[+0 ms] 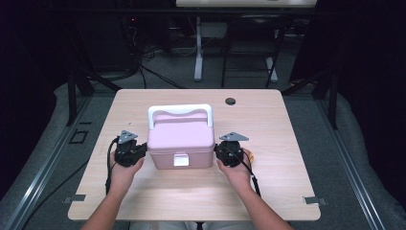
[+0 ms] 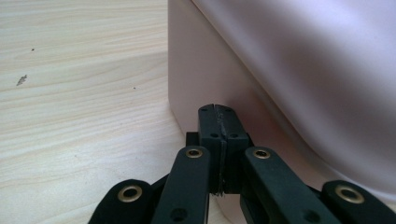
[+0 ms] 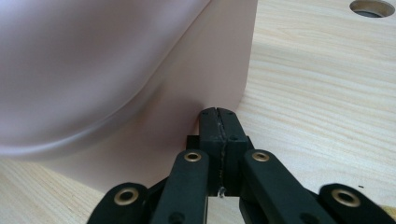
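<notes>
Pink box (image 1: pixel 180 139) with a white handle (image 1: pixel 179 111) and a white latch (image 1: pixel 180 160) at the front, lid down, set near the middle of the wooden table (image 1: pixel 268 129). Handle raised upright over the back of the lid. Left gripper (image 1: pixel 136 152) held just beside the box's left wall, low, jaws pressed together with nothing between them; tips right at the pink wall (image 2: pixel 196 70), touching or just short of it, hard to tell which. Right gripper (image 1: pixel 221 153) mirrored on the other side, jaws likewise together and empty, tips up against the right wall (image 3: pixel 210 65) near its lower corner. A hand wrapped around each gripper, forearms coming in from the near edge. Small round hole (image 1: pixel 230 101) in the tabletop behind the box and to its right, well apart from it.
</notes>
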Demonstrator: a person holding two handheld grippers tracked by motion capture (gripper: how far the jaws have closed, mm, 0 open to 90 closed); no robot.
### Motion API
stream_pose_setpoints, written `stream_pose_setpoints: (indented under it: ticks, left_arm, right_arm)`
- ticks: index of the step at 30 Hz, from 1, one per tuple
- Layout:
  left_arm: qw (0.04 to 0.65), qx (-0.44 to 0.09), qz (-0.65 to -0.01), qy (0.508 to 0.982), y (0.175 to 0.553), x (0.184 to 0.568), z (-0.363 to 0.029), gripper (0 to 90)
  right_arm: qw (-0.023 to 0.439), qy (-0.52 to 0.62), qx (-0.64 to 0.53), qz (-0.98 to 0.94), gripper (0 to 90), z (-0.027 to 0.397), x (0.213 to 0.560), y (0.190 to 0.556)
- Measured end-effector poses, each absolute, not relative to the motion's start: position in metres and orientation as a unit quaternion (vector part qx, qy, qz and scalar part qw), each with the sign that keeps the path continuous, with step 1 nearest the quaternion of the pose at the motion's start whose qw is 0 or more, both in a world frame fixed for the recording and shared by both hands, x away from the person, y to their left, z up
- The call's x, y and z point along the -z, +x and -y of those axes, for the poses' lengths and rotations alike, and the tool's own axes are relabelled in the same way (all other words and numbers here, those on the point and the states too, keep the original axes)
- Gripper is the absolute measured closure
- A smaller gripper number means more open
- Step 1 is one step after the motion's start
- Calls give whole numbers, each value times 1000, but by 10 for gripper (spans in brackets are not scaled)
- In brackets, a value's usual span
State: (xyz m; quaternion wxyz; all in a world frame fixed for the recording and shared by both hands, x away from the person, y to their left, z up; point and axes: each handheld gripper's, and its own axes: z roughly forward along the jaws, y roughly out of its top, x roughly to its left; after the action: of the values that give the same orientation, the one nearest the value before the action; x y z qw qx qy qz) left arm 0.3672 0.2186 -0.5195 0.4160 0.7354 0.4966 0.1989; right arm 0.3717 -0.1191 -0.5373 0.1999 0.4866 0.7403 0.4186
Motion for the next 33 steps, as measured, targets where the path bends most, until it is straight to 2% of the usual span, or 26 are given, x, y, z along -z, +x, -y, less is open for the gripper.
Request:
stream_pose_setpoints:
  ticks: [33]
  left_arm:
    - [416,-154,-469,763,331,515,-211,900]
  right_arm:
    - [197,476,-388,-764,900,134,531,325]
